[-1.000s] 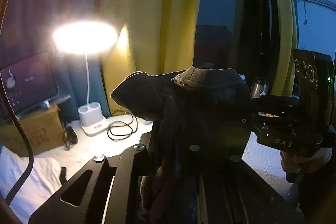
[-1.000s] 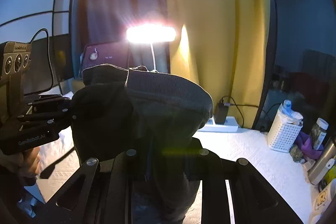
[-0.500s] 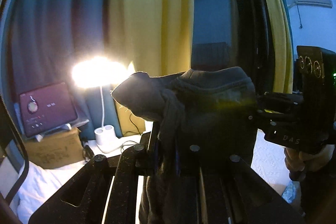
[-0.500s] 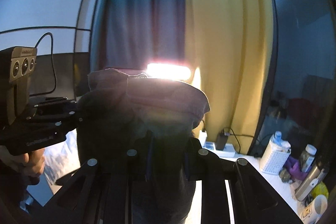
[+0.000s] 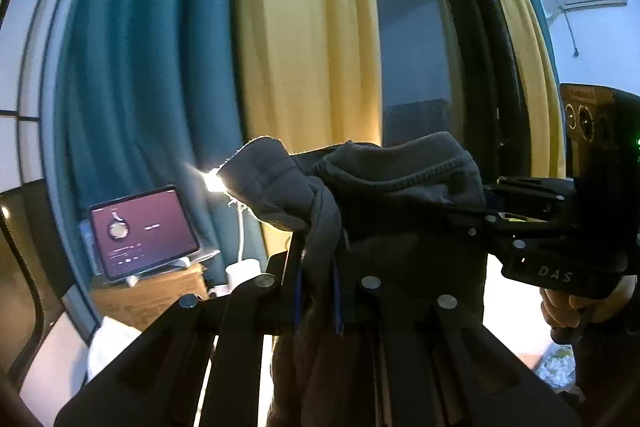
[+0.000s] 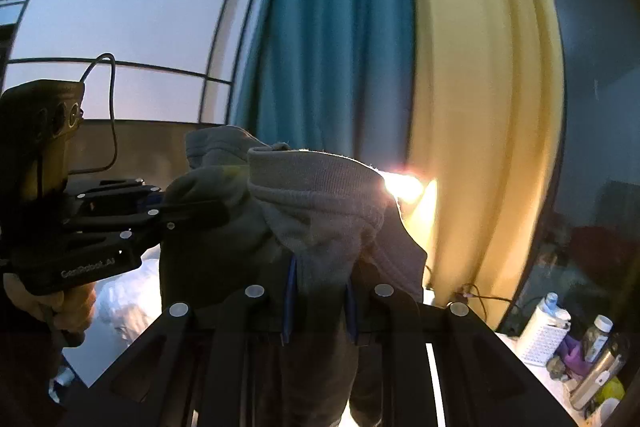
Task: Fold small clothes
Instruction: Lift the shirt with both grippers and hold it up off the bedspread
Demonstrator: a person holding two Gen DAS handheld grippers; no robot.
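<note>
A dark grey garment (image 5: 392,211) with a ribbed waistband hangs in the air between both grippers. My left gripper (image 5: 318,291) is shut on its top edge, and cloth drapes over the fingers. My right gripper (image 6: 320,299) is shut on the waistband (image 6: 320,187) at the other side. In the left wrist view the right gripper (image 5: 492,203) comes in from the right and pinches the cloth. In the right wrist view the left gripper (image 6: 192,207) comes in from the left and holds it. The lower part of the garment is hidden behind the gripper bodies.
Teal (image 5: 132,75) and yellow curtains (image 5: 304,39) hang behind. A lit desk lamp (image 5: 214,181) is mostly hidden by the garment. A tablet (image 5: 142,231) stands on a cardboard box (image 5: 160,291). A white basket (image 6: 544,335) and bottles (image 6: 600,331) sit at the right. The white table (image 6: 120,303) lies below.
Both grippers have lifted the garment and tilted upward; the lamp, tablet and table have dropped lower in view and the lamp now sits behind the cloth. Both grips are unchanged.
</note>
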